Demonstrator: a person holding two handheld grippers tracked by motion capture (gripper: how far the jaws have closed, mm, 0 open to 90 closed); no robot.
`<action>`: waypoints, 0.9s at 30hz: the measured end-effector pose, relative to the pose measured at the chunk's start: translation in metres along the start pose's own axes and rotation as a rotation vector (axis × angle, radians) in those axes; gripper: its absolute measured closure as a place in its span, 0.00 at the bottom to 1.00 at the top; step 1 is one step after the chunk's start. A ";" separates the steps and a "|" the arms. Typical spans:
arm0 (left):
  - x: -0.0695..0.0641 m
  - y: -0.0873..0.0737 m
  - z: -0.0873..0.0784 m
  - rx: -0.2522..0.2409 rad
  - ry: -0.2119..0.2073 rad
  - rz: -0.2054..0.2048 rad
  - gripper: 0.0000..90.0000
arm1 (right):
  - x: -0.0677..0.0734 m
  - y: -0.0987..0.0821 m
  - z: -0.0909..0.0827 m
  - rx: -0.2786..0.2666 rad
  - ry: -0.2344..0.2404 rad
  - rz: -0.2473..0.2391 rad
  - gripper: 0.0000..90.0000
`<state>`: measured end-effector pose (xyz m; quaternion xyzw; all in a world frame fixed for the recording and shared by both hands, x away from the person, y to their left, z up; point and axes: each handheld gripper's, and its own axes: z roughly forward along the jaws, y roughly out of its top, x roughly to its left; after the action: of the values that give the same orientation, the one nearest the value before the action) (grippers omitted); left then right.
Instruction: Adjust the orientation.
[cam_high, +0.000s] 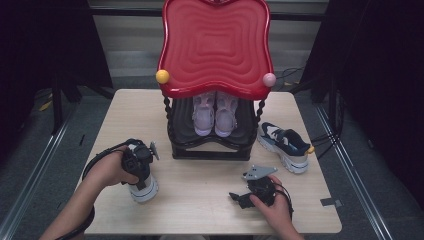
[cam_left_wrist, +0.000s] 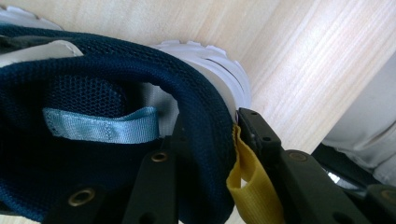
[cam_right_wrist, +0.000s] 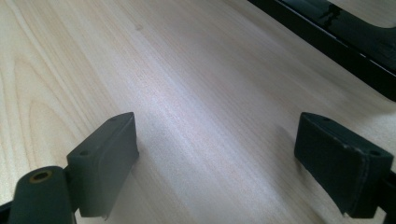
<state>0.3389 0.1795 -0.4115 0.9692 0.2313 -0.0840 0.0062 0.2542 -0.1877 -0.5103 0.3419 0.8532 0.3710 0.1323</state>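
A navy mesh sneaker (cam_left_wrist: 93, 70) with a white sole (cam_high: 144, 189) stands heel-up at the table's front left. My left gripper (cam_high: 137, 165) is shut on its heel collar. In the left gripper view (cam_left_wrist: 212, 123) one jaw sits inside the shoe and the other outside, beside the yellow pull tab (cam_left_wrist: 247, 186). A light blue loop (cam_left_wrist: 102, 126) lines the inside of the shoe. The matching navy sneaker (cam_high: 282, 145) lies on the table to the right of the rack. My right gripper (cam_high: 239, 197) rests near the front right, open (cam_right_wrist: 215, 140) over bare wood, nothing between its fingers (cam_right_wrist: 105, 158).
A black shoe rack (cam_high: 210, 145) with a red wavy top (cam_high: 216, 45) stands at the table's back middle. A pair of pale pink shoes (cam_high: 215, 115) sits on its lower shelf. A yellow ball (cam_high: 162, 76) and a pink ball (cam_high: 269, 79) mark the top's front corners. Light wooden table (cam_high: 200, 200).
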 end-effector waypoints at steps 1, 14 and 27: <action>0.000 0.000 0.000 0.003 -0.005 -0.001 0.77 | 0.000 0.000 0.000 -0.001 0.000 -0.001 0.14; 0.000 0.004 0.001 0.034 -0.027 0.024 0.81 | 0.000 0.000 0.000 0.001 0.002 0.000 0.14; 0.000 0.005 0.001 0.028 -0.040 0.013 0.83 | 0.000 0.000 0.000 -0.001 0.002 -0.001 0.14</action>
<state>0.3406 0.1752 -0.4127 0.9689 0.2235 -0.1066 -0.0023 0.2546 -0.1875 -0.5104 0.3408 0.8534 0.3718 0.1318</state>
